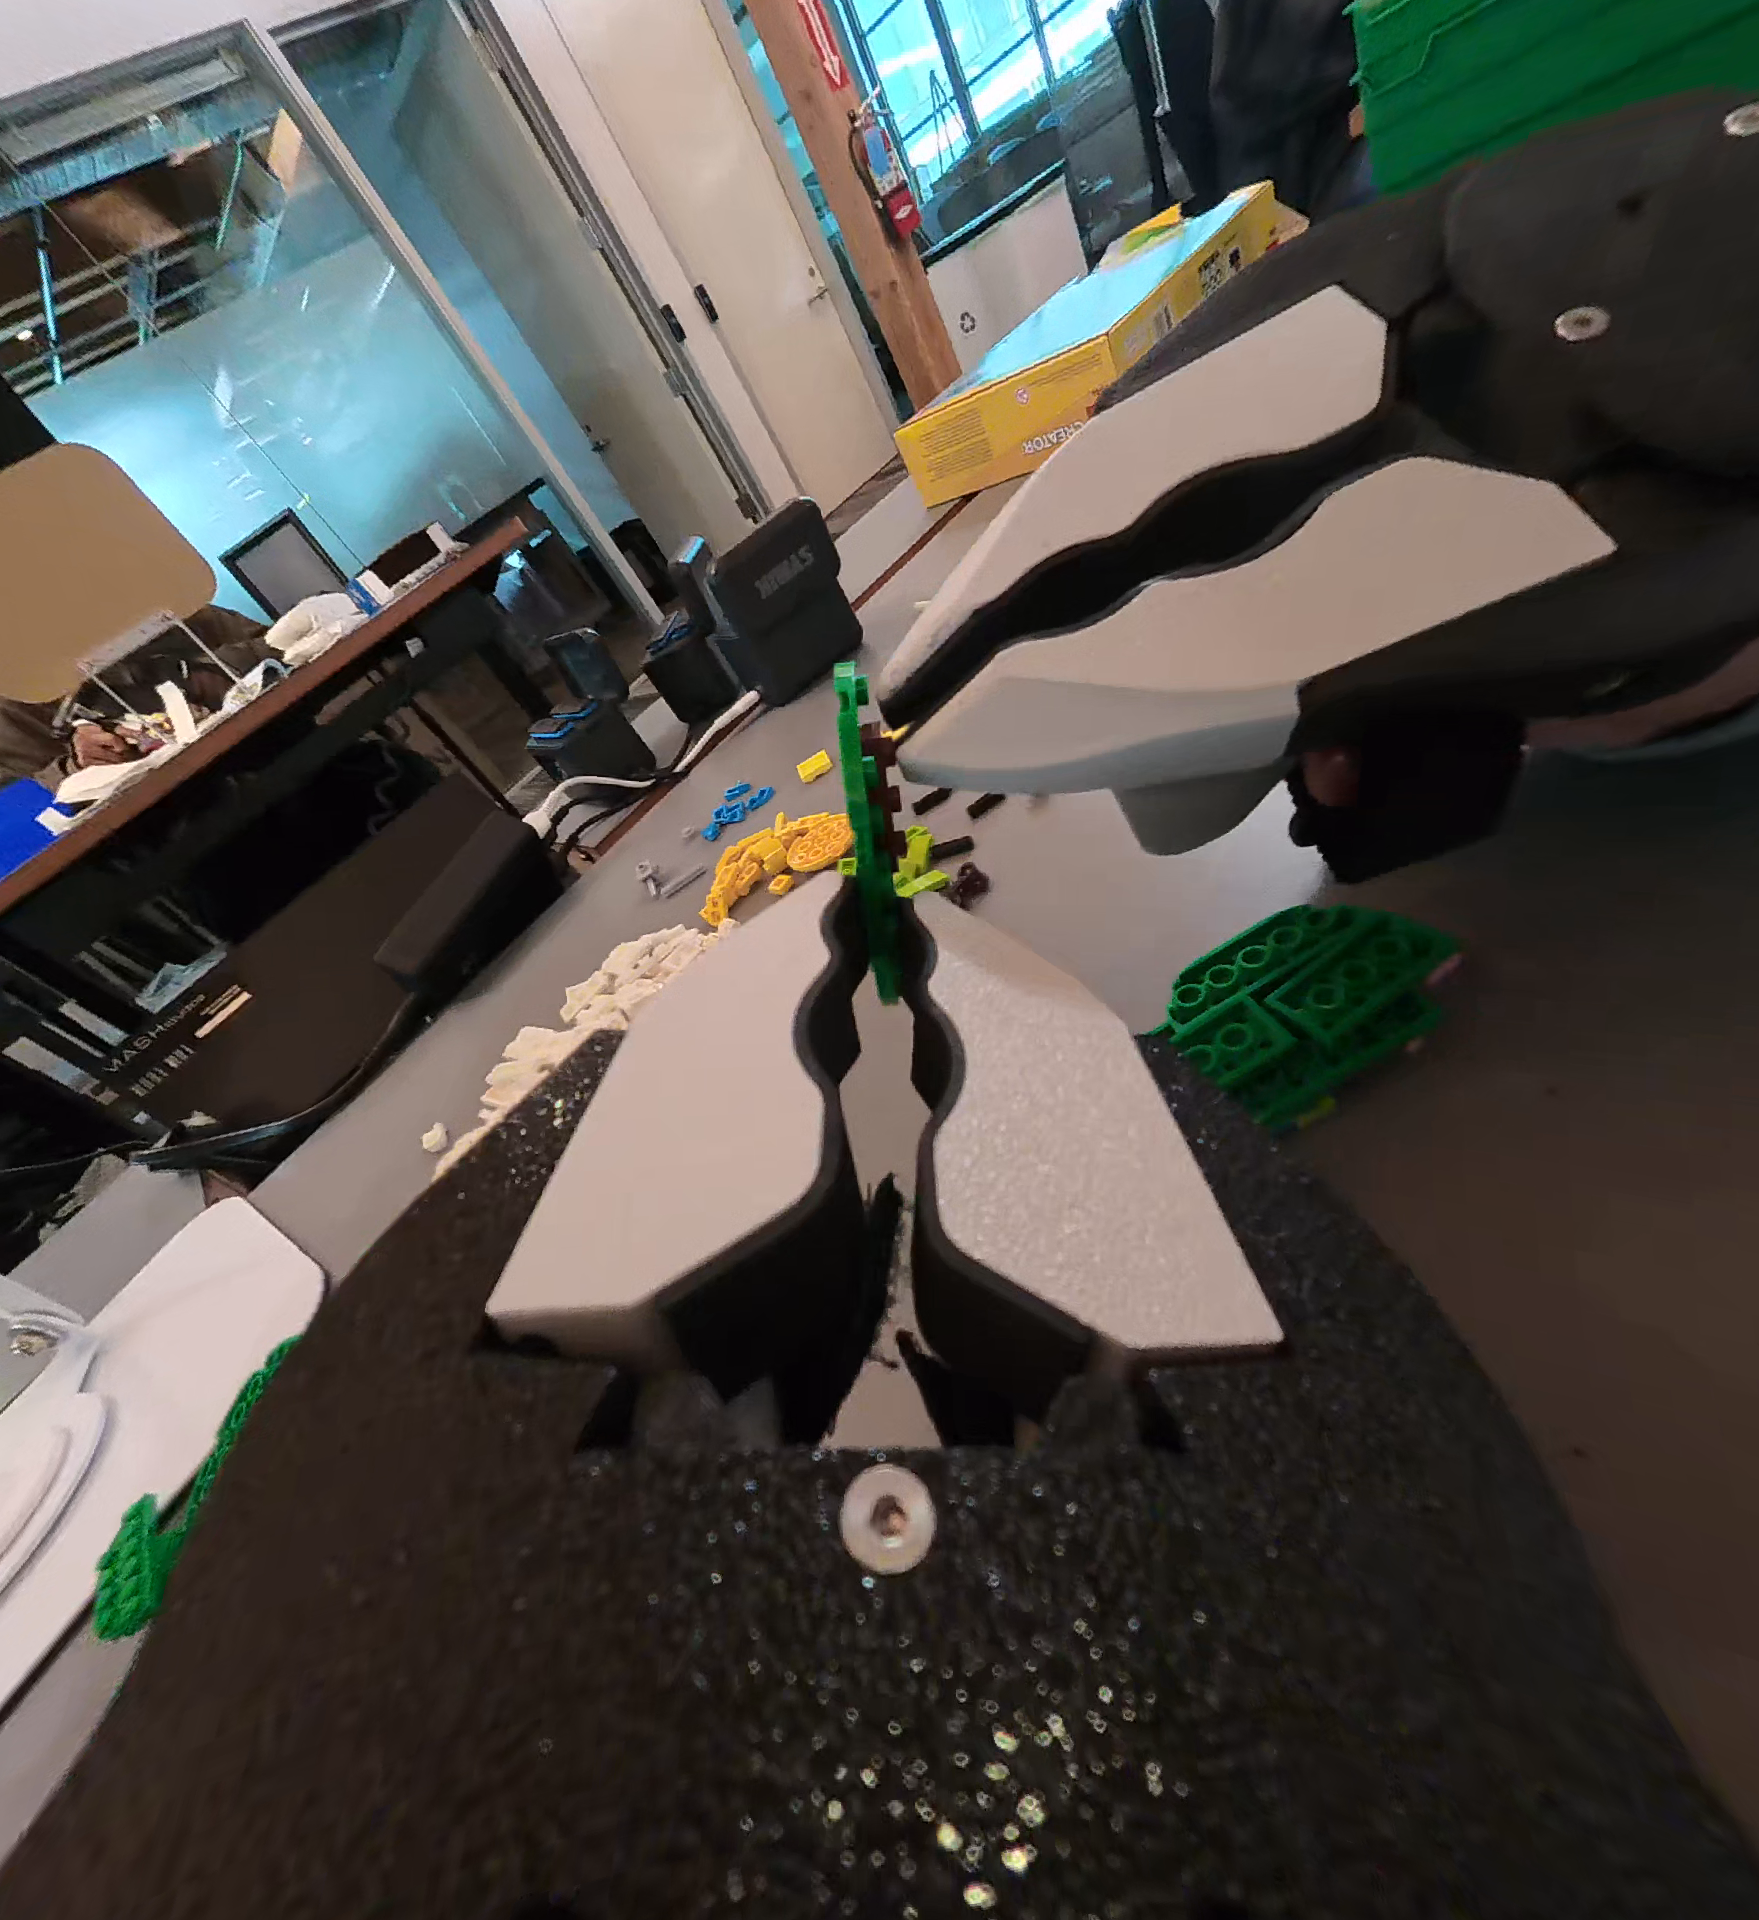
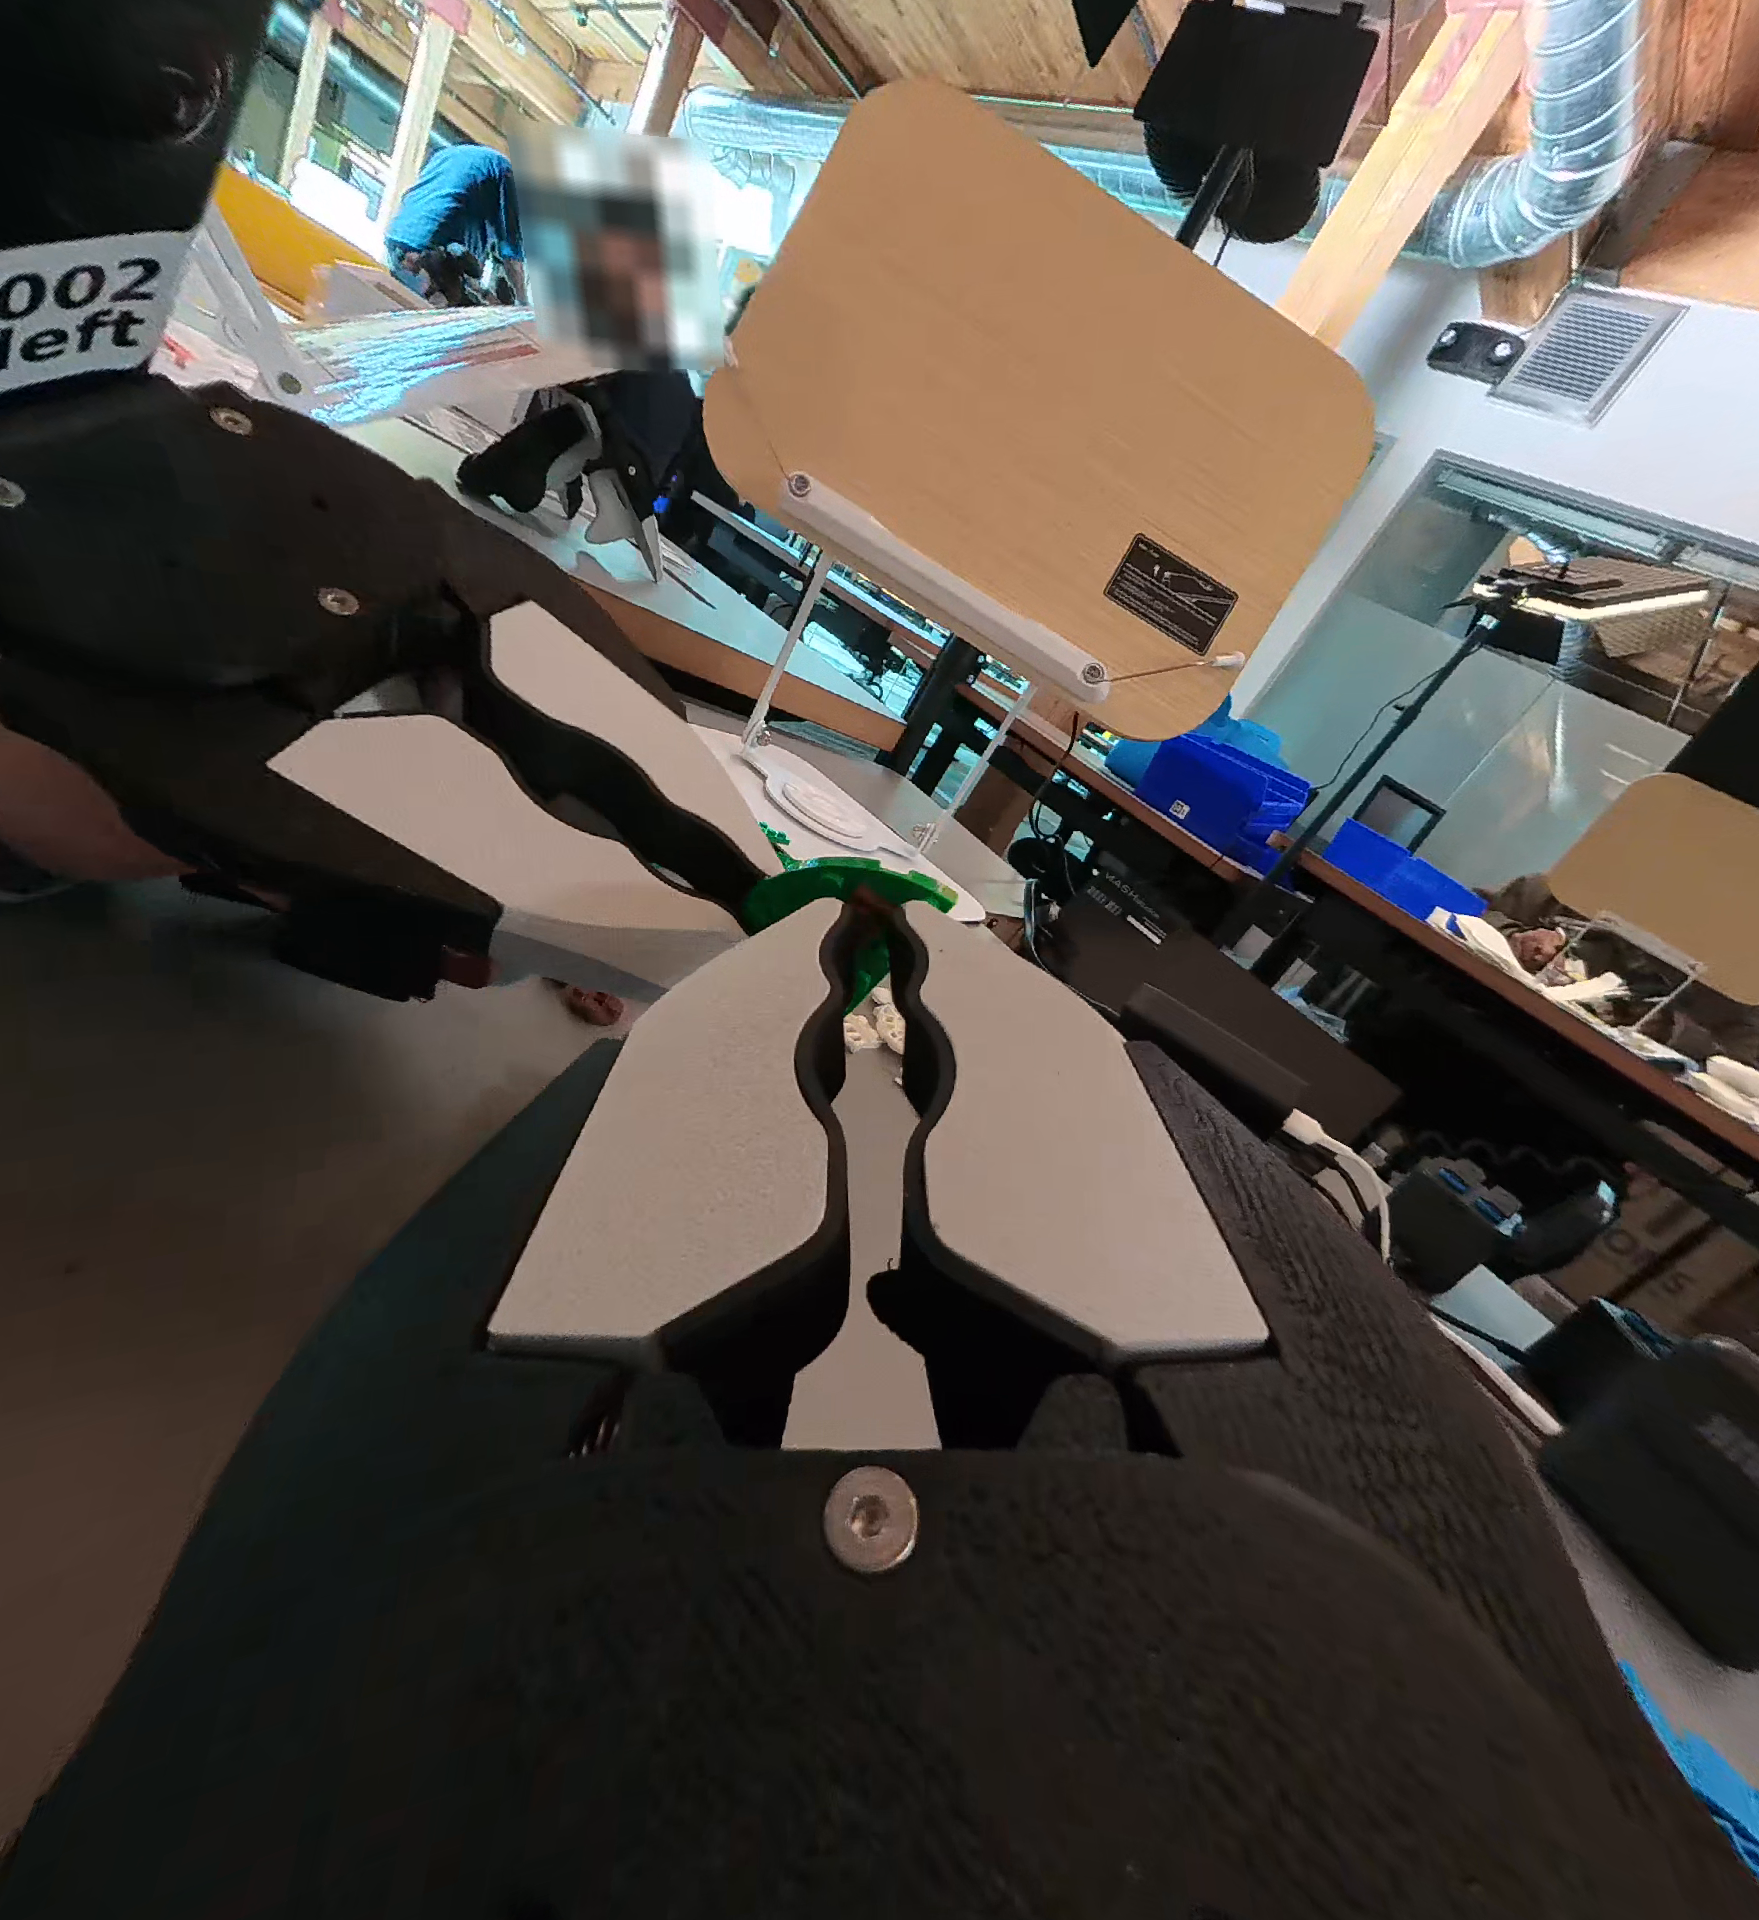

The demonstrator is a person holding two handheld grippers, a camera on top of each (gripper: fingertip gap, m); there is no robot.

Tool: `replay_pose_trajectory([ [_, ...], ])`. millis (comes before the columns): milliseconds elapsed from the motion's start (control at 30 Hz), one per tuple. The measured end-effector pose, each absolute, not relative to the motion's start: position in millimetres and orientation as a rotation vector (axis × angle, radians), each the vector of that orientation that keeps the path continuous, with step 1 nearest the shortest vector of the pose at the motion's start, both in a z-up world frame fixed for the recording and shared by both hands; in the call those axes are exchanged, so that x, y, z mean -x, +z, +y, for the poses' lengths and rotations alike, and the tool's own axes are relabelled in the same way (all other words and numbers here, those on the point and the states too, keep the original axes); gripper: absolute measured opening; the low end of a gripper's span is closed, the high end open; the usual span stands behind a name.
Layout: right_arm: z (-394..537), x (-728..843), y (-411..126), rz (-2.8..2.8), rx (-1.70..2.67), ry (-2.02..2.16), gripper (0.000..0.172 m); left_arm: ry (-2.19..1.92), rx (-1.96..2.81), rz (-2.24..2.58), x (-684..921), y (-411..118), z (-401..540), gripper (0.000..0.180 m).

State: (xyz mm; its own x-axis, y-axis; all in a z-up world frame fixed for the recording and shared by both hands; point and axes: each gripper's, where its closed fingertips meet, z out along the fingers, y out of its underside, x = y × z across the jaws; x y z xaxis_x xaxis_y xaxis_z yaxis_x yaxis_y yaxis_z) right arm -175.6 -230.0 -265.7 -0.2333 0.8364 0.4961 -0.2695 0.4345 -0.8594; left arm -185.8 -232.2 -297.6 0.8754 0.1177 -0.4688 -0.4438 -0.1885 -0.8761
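Note:
In the left wrist view my left gripper [image 1: 880, 906] is shut on the lower end of a thin green plate [image 1: 862, 800], which it holds upright and edge-on above the grey table [image 1: 1114, 904]. A row of small brown pieces [image 1: 891, 795] sits on the plate's right face. My right gripper [image 1: 894, 727] comes in from the upper right, its tips closed on the topmost small brown piece [image 1: 881, 740] against the plate. In the right wrist view the right gripper [image 2: 862, 916] pinches that brown piece [image 2: 859, 900] at the green plate [image 2: 802, 891], and the left gripper [image 2: 750, 896] holds the plate from the left.
A stack of green plates [image 1: 1311, 997] lies right of the grippers. Yellow [image 1: 771, 852], white [image 1: 626, 987], blue [image 1: 735, 805] and dark loose pieces lie beyond. A yellow box [image 1: 1041, 416] and black chargers [image 1: 781, 603] stand farther back. A white stand [image 2: 833, 800] carries a wooden panel [image 2: 1041, 395]. Less than 4 cm separates the two grippers' tips.

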Motion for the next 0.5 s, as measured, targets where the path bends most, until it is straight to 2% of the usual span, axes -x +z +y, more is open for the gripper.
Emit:
replay_pose_trajectory([
  [200,-231.1,175.9,-266.8,-1.459,0.516,1.097,0.011,0.577,1.683,0.313,182.0,-298.3,-231.5,0.007],
  [500,-229.8,176.3,-266.4,-1.453,0.511,1.079,0.011,0.686,1.668,0.383,181.0,-297.8,-231.6,0.009],
])
